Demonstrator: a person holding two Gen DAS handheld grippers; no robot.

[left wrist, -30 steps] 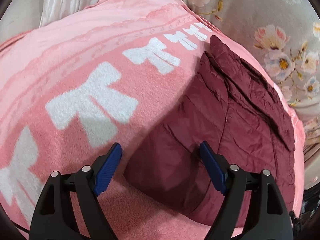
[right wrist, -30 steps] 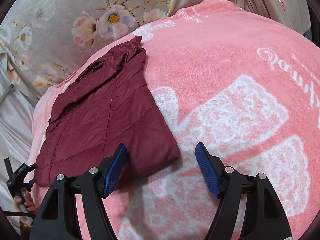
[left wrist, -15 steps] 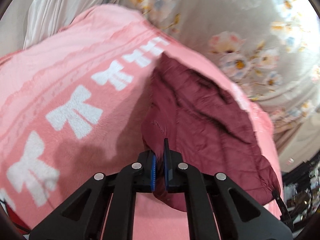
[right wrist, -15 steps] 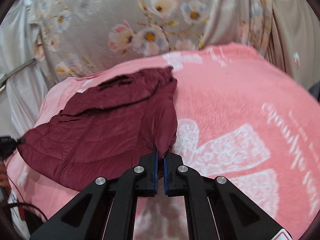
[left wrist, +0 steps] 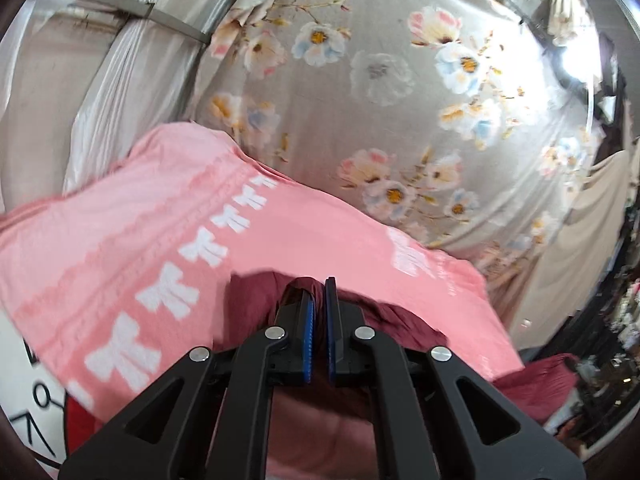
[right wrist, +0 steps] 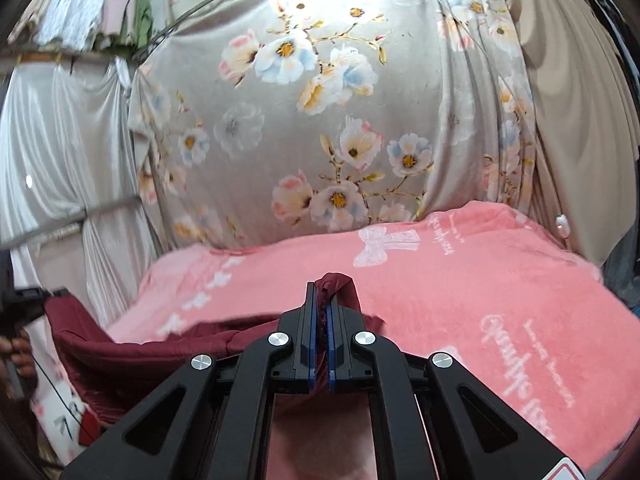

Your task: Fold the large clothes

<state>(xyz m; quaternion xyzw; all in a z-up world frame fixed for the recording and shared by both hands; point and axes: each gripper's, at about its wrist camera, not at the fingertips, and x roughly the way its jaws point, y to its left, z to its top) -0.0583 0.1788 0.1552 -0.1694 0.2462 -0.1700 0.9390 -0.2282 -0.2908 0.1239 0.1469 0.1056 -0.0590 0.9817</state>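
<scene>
A dark red quilted jacket (left wrist: 256, 300) hangs lifted above a pink blanket (left wrist: 120, 208) with white bows. My left gripper (left wrist: 319, 292) is shut on one corner of the jacket. My right gripper (right wrist: 321, 296) is shut on another corner, and a fold of the jacket (right wrist: 340, 284) sticks up past its tips. In the right wrist view the jacket (right wrist: 120, 352) sags to the left toward the other gripper (right wrist: 24, 300). Most of the jacket is hidden below both grippers.
A grey floral sheet (right wrist: 320, 120) hangs behind the blanket (right wrist: 480, 280). White curtains (right wrist: 52, 160) hang at the left and a beige drape (right wrist: 580, 120) at the right. Dark clutter (left wrist: 612, 340) stands beyond the bed's right edge.
Both grippers shut on the jacket's near corners and lifted it off the blanket. The views tilted up toward the floral sheet.
</scene>
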